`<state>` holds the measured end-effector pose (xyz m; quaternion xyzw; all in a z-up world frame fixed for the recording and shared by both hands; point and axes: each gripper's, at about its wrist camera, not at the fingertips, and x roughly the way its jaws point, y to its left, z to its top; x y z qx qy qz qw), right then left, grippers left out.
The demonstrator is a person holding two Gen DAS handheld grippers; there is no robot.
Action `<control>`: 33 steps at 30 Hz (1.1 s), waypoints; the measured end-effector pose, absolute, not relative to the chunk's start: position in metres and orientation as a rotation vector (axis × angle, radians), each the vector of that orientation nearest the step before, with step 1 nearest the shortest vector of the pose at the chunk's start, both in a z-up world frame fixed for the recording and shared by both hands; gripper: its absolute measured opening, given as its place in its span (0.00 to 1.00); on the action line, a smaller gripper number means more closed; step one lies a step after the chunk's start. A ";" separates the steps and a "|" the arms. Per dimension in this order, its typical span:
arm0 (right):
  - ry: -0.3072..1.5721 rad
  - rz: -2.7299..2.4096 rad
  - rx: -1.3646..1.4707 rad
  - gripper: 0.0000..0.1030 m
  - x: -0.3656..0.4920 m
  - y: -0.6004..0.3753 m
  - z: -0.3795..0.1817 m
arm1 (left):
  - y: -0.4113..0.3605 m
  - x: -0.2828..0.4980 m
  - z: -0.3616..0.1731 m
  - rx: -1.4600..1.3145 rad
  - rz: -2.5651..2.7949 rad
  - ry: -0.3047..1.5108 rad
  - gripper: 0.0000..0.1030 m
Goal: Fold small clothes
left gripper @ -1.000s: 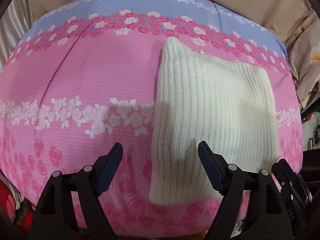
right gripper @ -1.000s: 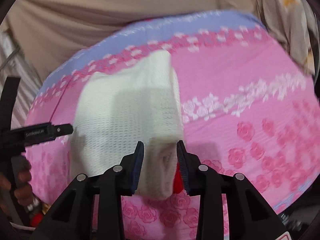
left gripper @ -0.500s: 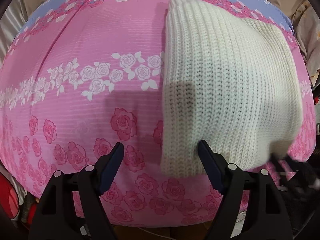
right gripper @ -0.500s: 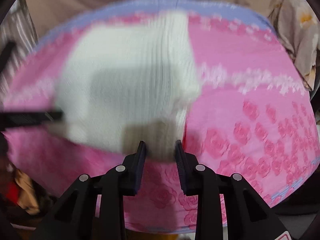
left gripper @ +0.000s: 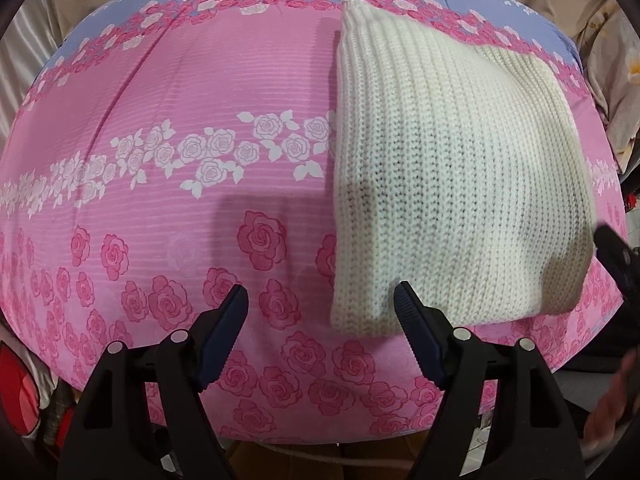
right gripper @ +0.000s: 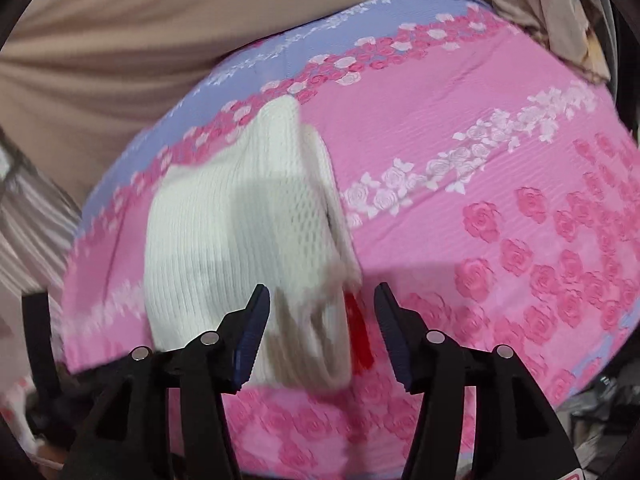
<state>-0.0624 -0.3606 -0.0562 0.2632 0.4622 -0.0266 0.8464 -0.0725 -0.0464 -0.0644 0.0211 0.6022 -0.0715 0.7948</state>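
White knit garment (left gripper: 448,184) folded on pink floral bed (left gripper: 160,128), at 2 o'clock of left gripper (left gripper: 322,320), fingers spread, empty. Right gripper (right gripper: 322,320) fingers just opening, releasing folded edge. Withdraw straight back; avoid snagging knit.

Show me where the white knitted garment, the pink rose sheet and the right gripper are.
white knitted garment (left gripper: 452,184): left wrist view, middle of knit.
pink rose sheet (left gripper: 200,92): left wrist view, bare pink part.
right gripper (right gripper: 322,330): right wrist view, between fingertips.
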 end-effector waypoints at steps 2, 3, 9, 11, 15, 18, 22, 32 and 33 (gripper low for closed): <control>1.050 -0.014 0.568 0.52 -0.041 -0.359 -0.077 | -0.045 -0.071 -0.062 0.038 -0.144 1.287 0.71; 1.065 0.012 0.579 0.24 -0.039 -0.355 -0.078 | -0.041 -0.071 -0.059 0.035 -0.138 1.285 0.71; 0.895 0.076 0.439 0.22 -0.049 -0.338 -0.029 | -0.028 -0.059 -0.035 -0.031 -0.098 1.223 0.71; 1.044 0.025 0.384 0.24 -0.033 -0.339 -0.069 | -0.029 -0.054 -0.035 -0.037 -0.092 1.223 0.71; 1.021 0.021 0.499 0.40 -0.045 -0.353 -0.067 | -0.040 -0.046 -0.035 -0.043 -0.098 1.230 0.72; 0.992 -0.012 0.510 0.60 -0.066 -0.353 -0.053 | -0.050 -0.042 -0.035 -0.057 -0.121 1.228 0.80; 1.025 -0.035 0.513 0.64 -0.087 -0.350 -0.062 | -0.067 -0.035 -0.043 -0.048 -0.142 1.254 0.82; 0.895 -0.016 0.135 0.28 -0.117 -0.294 -0.046 | -0.097 -0.041 -0.052 0.050 -0.151 1.254 0.82; 0.943 -0.004 0.110 0.17 -0.109 -0.289 -0.056 | -0.096 -0.042 -0.054 0.052 -0.149 1.256 0.82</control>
